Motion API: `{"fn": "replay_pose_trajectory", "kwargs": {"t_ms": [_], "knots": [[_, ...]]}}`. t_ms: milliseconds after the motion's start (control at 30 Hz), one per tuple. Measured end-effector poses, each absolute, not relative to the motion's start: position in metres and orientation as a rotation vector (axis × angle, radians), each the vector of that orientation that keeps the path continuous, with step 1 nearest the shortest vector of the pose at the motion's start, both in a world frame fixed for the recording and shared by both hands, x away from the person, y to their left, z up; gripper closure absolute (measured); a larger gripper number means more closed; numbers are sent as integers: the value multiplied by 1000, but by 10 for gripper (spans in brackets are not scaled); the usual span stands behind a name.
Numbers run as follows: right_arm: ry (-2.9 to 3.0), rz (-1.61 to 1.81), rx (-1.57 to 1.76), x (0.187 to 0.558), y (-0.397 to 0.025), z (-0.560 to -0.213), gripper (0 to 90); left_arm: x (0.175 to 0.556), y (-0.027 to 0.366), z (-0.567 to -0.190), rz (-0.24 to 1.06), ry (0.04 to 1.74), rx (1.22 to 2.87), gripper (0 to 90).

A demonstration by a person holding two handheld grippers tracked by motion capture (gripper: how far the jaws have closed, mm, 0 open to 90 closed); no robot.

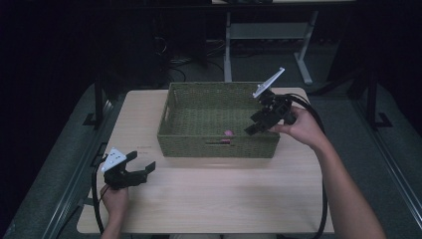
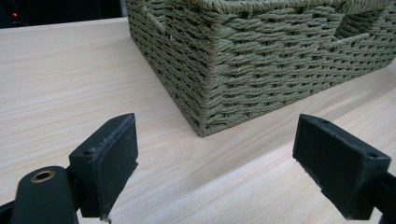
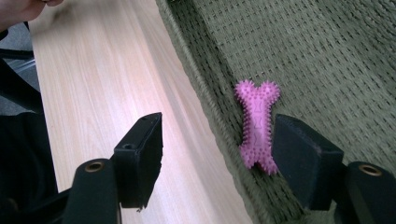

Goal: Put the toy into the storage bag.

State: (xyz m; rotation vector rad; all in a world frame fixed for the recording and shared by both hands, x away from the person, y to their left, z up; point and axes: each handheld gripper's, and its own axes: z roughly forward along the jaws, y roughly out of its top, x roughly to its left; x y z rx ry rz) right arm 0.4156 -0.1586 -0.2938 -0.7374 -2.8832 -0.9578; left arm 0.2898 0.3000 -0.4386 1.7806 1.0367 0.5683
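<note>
High view: green woven basket (image 1: 217, 117) on desk (image 1: 214, 199); right hand-held gripper (image 1: 255, 125) above its right end, left hand-held gripper (image 1: 143, 163) off its near-left corner. Left gripper view: jaws spread, empty, facing basket corner (image 2: 205, 93). Right gripper view: jaws apart, empty; pink bone toy (image 3: 257, 125) inside basket against near wall.

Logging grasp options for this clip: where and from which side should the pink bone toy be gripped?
Best judged: grip the narrow waist of the pink bone toy, coming from above into the basket. It lies flat on the basket floor against the near wall, so a side approach is blocked. Its lobed ends would keep it from slipping lengthwise. The open right claw already hangs over it.
</note>
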Motion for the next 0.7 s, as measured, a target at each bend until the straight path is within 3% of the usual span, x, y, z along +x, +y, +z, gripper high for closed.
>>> {"fn": "replay_pose_trajectory", "kwargs": {"t_ms": [700], "knots": [[-2879, -994, -793, 377, -187, -308, 282, 289, 299, -439, 570, 1035, 1785, 136]]}}
